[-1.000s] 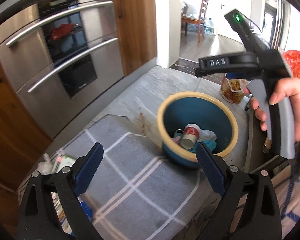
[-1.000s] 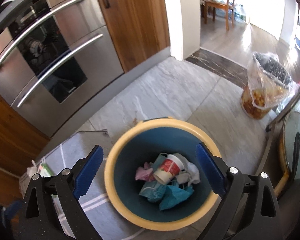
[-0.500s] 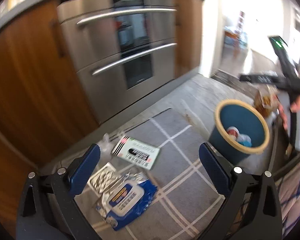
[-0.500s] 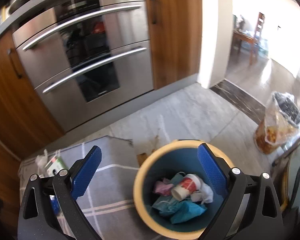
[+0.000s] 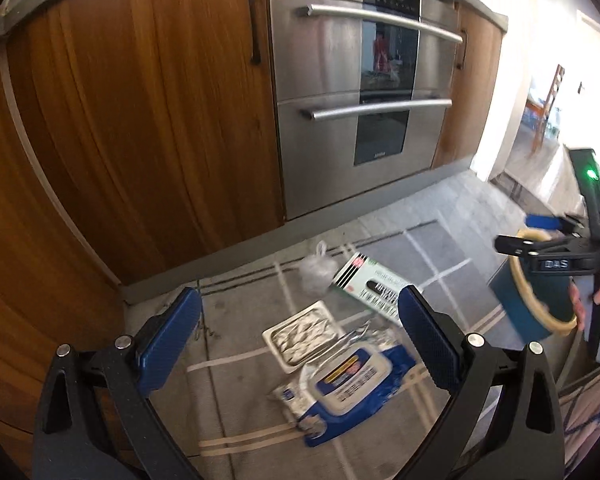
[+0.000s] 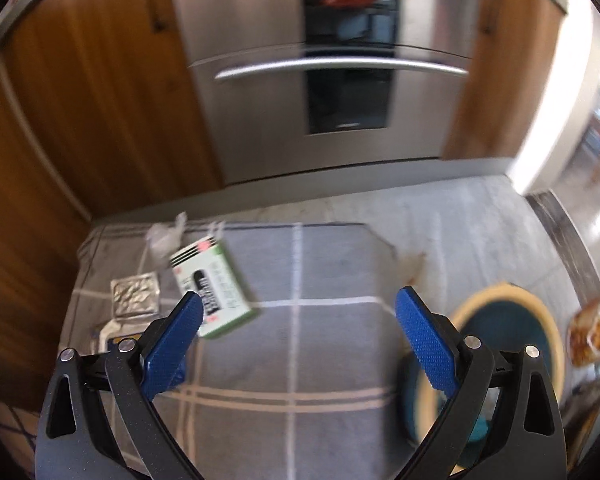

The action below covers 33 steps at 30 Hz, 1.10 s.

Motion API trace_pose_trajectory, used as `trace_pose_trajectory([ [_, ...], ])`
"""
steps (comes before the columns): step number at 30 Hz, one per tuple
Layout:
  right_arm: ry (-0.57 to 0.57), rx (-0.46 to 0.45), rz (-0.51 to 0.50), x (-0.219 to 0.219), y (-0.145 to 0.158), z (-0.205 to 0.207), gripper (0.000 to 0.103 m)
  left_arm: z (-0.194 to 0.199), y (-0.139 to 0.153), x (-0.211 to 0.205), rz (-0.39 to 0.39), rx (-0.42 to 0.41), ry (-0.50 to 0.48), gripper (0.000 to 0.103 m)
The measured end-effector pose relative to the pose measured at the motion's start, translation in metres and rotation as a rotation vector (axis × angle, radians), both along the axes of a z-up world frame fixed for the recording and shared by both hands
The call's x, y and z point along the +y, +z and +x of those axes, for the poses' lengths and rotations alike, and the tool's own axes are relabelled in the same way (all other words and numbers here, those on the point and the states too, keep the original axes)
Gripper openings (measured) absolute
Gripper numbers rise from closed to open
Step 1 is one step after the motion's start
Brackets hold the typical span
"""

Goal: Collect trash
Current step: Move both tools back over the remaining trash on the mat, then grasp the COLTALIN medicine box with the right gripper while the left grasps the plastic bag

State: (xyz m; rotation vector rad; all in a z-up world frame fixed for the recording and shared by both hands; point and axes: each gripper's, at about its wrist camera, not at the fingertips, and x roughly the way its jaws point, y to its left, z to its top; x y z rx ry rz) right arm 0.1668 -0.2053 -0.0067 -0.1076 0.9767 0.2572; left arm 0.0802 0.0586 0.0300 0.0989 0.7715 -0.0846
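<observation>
Trash lies on a grey checked rug (image 5: 256, 408): a blue wipes pack (image 5: 348, 380), a white tray with foil (image 5: 304, 336), a green-white box (image 5: 376, 284) and a small knotted plastic bag (image 5: 316, 268). My left gripper (image 5: 300, 340) is open and empty, above the wipes pack and tray. My right gripper (image 6: 300, 340) is open and empty above the rug (image 6: 320, 344); the box (image 6: 214, 292) and foil tray (image 6: 136, 294) lie to its left. The blue bin with a yellow rim (image 6: 504, 340) stands at the right, also in the left wrist view (image 5: 540, 300).
A steel double oven (image 5: 364, 92) and wooden cabinets (image 5: 140, 128) stand behind the rug. A clear bag of food scraps (image 6: 592, 332) sits at the far right. A doorway to a bright room (image 5: 548, 112) opens on the right. The floor is grey stone tile (image 6: 460, 216).
Both grippers have swung left, away from the bin and toward the trash on the rug. The bin has shifted to the right edge of both views. Both grippers stay open.
</observation>
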Motion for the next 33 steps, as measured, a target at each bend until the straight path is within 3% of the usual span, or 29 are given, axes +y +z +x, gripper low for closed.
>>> trace_pose_trajectory([
  [6,0.134,0.033,-0.109,0.051,-0.039,0.013,0.096,0.002,-0.017,0.007,0.042,0.051,-0.039,0.098],
  [10,0.166,0.040,-0.141,0.067,-0.058,0.025,0.096,0.011,-0.026,0.010,0.060,0.080,-0.048,0.098],
  [15,0.174,0.075,-0.121,0.071,-0.078,0.043,0.096,0.021,-0.035,0.014,0.038,0.119,-0.045,0.098],
  [20,0.167,0.118,-0.104,0.068,-0.100,0.061,0.093,0.026,-0.038,0.018,-0.035,0.155,-0.032,0.098],
  [24,0.176,0.163,-0.064,0.067,-0.115,0.071,0.084,0.025,-0.037,0.014,-0.046,0.154,-0.050,0.098],
  [30,0.273,0.200,0.003,0.084,-0.117,0.062,0.084,0.027,-0.042,0.010,-0.065,0.185,-0.065,0.098],
  [33,0.314,0.229,-0.014,0.097,-0.123,0.056,0.084,0.028,-0.042,0.009,-0.079,0.192,-0.063,0.098],
])
